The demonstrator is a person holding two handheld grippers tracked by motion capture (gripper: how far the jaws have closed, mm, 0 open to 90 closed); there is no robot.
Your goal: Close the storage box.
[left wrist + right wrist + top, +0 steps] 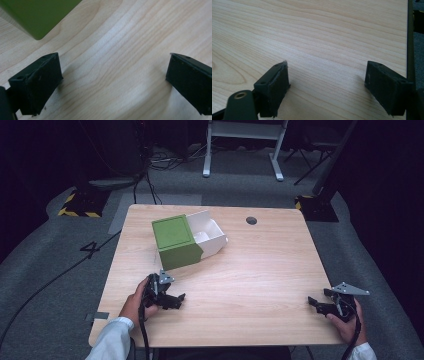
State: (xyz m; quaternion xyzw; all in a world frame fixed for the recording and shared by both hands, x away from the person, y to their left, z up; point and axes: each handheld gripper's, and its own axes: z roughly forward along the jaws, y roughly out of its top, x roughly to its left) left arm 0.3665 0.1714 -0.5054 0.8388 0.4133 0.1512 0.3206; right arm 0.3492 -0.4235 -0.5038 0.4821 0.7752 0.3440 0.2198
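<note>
A green box [176, 241] lies on the wooden table [260, 265] with a white inner tray [210, 235] sliding out of its right side. My left gripper [178, 301] rests on the table just in front of the box, held by a hand, jaws wide apart with bare wood between them. In the left gripper view [113, 82] a corner of the green box [37, 15] fills the upper left. My right gripper [314, 304] sits near the table's front right corner, open over bare wood, as the right gripper view [325, 85] confirms.
A round dark grommet [251, 220] is set into the table at the back. The table's right edge [409, 37] runs close to my right gripper. Beyond the table stand a white desk frame [245, 145], cables and a yellow-black marked base [80, 202] on grey carpet.
</note>
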